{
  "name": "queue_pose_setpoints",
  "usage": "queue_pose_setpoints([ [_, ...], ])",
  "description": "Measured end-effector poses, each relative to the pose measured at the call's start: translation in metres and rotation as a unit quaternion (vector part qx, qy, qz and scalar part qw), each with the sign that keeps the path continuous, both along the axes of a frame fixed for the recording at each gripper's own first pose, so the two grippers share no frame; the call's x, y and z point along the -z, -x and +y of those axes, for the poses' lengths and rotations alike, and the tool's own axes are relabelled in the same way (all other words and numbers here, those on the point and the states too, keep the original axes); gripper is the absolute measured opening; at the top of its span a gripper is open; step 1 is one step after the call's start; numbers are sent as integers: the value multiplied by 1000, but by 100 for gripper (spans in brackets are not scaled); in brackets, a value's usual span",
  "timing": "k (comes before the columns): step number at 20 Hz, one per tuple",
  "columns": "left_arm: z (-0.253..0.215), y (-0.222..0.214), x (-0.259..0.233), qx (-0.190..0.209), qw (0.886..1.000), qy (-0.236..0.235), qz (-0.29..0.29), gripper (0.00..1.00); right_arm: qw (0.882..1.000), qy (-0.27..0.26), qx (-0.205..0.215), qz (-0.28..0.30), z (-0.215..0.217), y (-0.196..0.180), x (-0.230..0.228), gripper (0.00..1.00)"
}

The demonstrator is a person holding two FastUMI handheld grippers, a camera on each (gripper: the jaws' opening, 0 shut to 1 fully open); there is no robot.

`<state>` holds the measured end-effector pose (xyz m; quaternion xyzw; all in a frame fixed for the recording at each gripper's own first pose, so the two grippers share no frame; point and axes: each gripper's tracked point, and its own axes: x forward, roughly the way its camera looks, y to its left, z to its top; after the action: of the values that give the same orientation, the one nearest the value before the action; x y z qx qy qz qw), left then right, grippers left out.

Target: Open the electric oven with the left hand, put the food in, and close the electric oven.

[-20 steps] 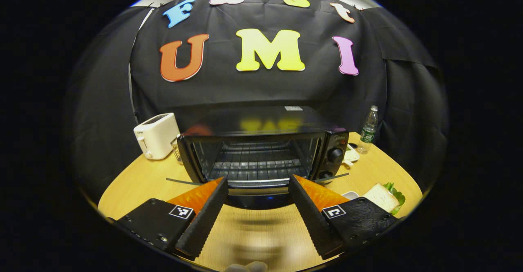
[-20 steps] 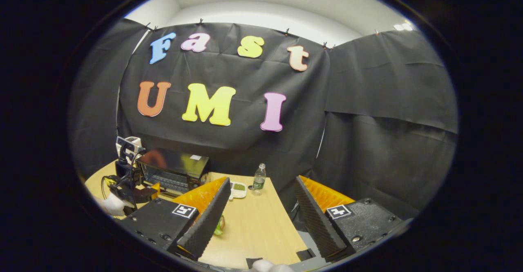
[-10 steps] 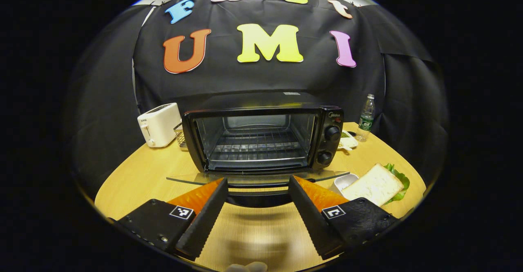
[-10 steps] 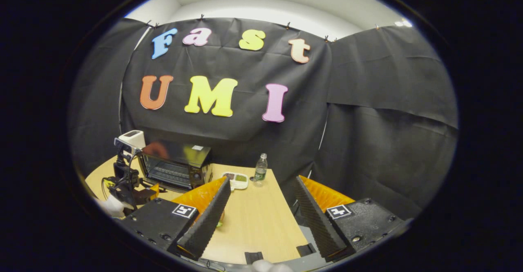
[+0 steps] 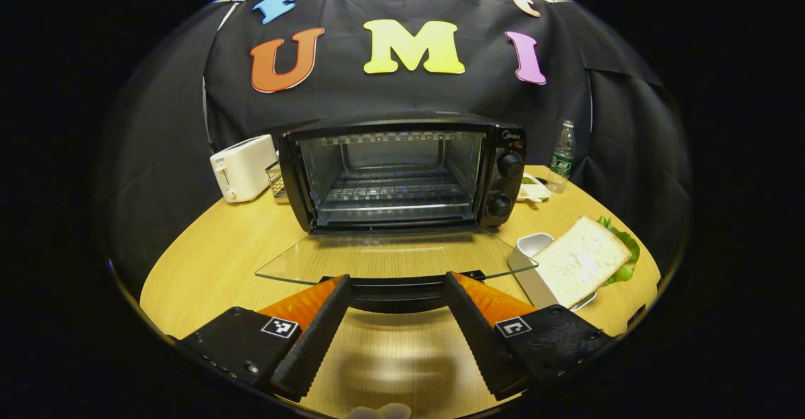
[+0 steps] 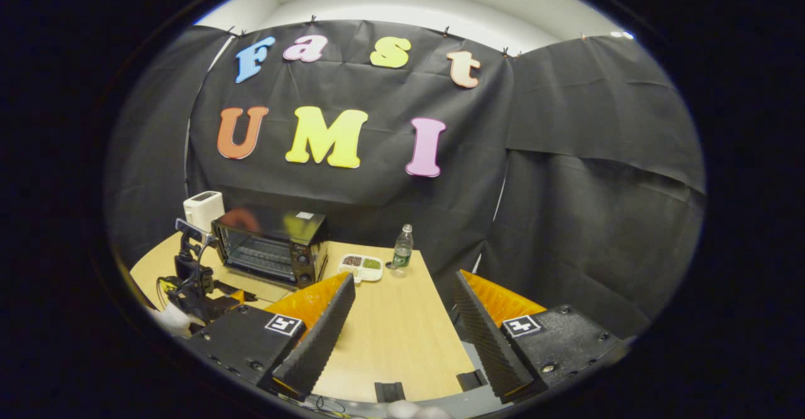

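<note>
Left gripper view: oven point(image 5: 402, 177) door point(image 5: 390, 262) down flat; left hand-held gripper point(image 5: 395, 318) spread, released. Next: fetch sandwich point(image 5: 582, 268), grasp gently, keep level.

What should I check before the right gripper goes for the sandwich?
1. Oven door down flat: ok.
2. Oven rack bare, cavity free: ok.
3. Left gripper open, fingers either side of the door handle: ok; contact cannot tell.
4. Right gripper open, nothing between its fingers: ok.
5. Sandwich on its tray, right of the door, untouched: ok.
6. Water bottle upright, behind the path: ok.
</note>
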<state>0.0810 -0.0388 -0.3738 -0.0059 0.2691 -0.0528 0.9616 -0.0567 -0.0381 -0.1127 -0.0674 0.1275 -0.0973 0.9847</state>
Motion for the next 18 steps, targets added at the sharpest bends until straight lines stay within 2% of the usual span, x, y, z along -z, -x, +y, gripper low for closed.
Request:
queue_pose_setpoints([
  [8, -1, 15, 45, -2, 998, 4, 57, 96, 1000, 3, -5, 19, 2, -1, 17, 100],
  [13, 1, 16, 42, -3, 999, 0, 49, 97, 1000, 3, -8, 23, 3, -7, 19, 100],
  [18, 25, 20, 5, -11, 1000, -19, 20, 96, 999, -8, -28, 20, 13, -23, 21, 100],
])
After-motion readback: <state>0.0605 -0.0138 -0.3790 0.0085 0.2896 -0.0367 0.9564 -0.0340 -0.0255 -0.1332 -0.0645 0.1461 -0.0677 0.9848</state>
